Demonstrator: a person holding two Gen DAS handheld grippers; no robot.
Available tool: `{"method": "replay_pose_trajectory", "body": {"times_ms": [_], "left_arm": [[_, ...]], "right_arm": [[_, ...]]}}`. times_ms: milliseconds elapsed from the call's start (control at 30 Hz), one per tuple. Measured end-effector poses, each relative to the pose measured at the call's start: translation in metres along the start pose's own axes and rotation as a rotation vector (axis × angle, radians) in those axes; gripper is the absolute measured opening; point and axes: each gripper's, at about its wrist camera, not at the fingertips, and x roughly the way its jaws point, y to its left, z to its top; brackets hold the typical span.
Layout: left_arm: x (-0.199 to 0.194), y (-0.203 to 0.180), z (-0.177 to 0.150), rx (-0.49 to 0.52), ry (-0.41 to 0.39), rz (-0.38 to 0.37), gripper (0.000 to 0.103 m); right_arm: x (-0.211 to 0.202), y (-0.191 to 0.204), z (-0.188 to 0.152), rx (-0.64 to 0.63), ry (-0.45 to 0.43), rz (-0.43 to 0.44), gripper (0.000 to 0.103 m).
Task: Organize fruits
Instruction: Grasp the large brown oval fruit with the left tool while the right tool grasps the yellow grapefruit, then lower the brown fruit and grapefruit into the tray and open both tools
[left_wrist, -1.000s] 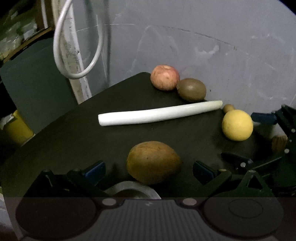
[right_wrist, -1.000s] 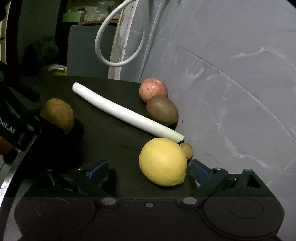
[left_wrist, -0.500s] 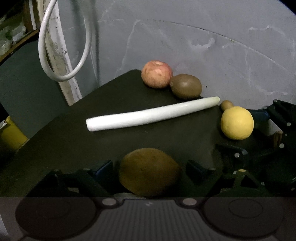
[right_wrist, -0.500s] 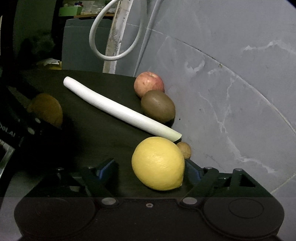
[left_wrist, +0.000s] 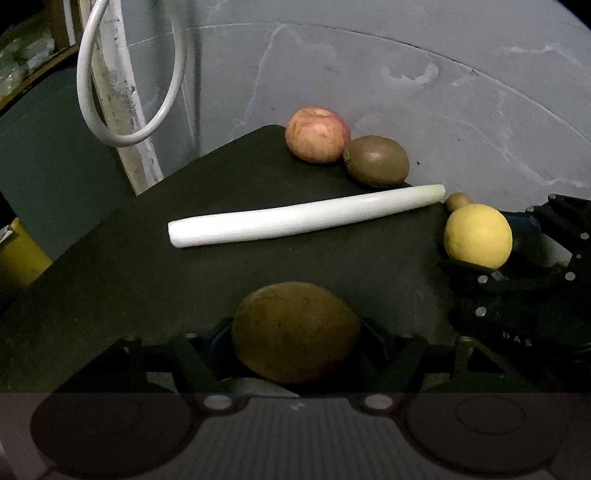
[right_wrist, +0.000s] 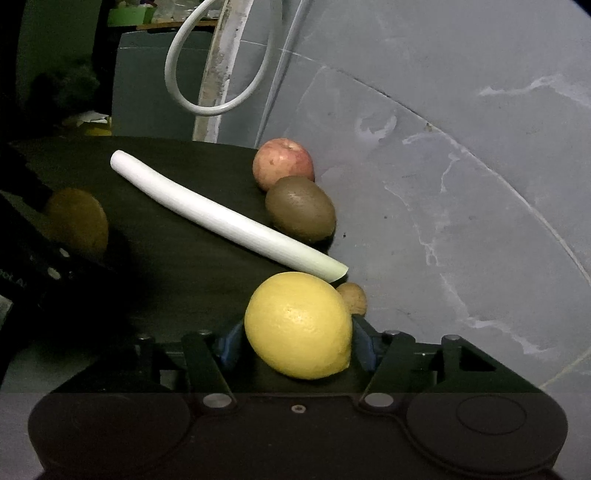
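We see our left gripper (left_wrist: 295, 345) with its jaws, just closing, pressed against a brown fruit (left_wrist: 295, 332) on the dark table (left_wrist: 147, 280). Our right gripper (right_wrist: 297, 341) has likewise closed onto a lemon (right_wrist: 298, 325). Beyond lie a white stalk (left_wrist: 303, 216), an apple (left_wrist: 317, 134) and a kiwi (left_wrist: 376, 159), touching by the wall.

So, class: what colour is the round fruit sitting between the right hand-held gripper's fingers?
Bright yellow: it is the lemon, shown best in the right wrist view.

Matt black tabletop (left_wrist: 155, 266), glossy smooth leek stalk (left_wrist: 295, 219), dimpled lemon (right_wrist: 297, 325) skin (slight sheen), fuzzy kiwi (right_wrist: 301, 208)
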Motion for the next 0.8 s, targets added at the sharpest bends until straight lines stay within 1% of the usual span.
{"method": "replay_pose_trajectory", "body": {"times_ms": [133,233,400,567,800], "left_arm": [[-0.001,-0.002,-0.001,-0.015,-0.013,0.013,0.074],[-0.004,-0.005,-0.003,-0.031,-0.021,-0.007,0.074],[-0.019,-0.015,-0.008,-0.064,-0.054,-0.026,0.074],[-0.045,-0.016,-0.013,-0.121,-0.098,-0.045,0.074],[-0.096,-0.009,-0.031,-0.186,-0.173,-0.026,0.074]], "right_arm": [[-0.002,0.001,-0.002,0.003,-0.005,-0.005,0.060],[-0.008,0.001,-0.006,0.026,-0.018,0.010,0.060],[-0.028,0.005,-0.012,0.052,-0.057,0.021,0.060],[-0.055,0.007,-0.013,0.062,-0.097,0.037,0.060],[-0.100,0.016,-0.017,0.042,-0.147,0.077,0.060]]}}
